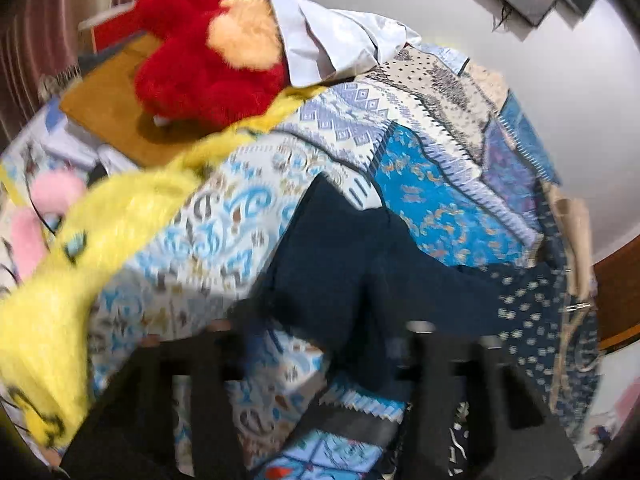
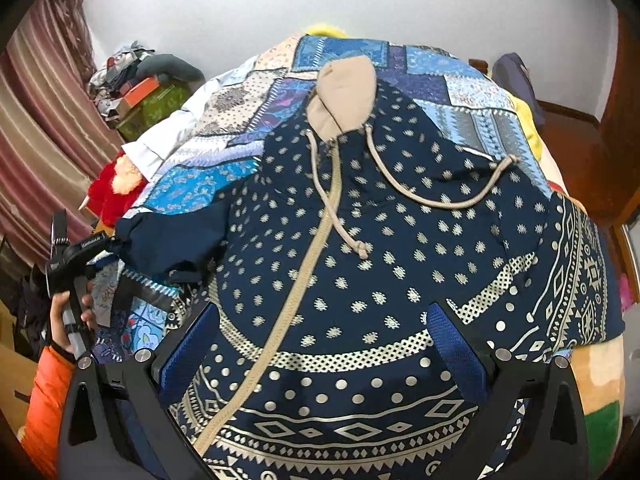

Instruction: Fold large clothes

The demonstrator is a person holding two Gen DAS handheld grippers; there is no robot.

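A navy hooded jacket with cream dots, a beige zipper and a beige hood lining lies spread face up on a blue patchwork bedspread. My right gripper is open above the jacket's lower hem, its blue pads wide apart. In the left wrist view the jacket's plain navy sleeve lies across the bedspread. My left gripper is blurred, open, with the sleeve between its fingers. The left gripper also shows in the right wrist view, at the sleeve's end.
A red plush toy, a yellow fluffy blanket and a white shirt lie on the bed beyond the sleeve. Curtains and a clutter pile stand at the left. A wooden door is at the right.
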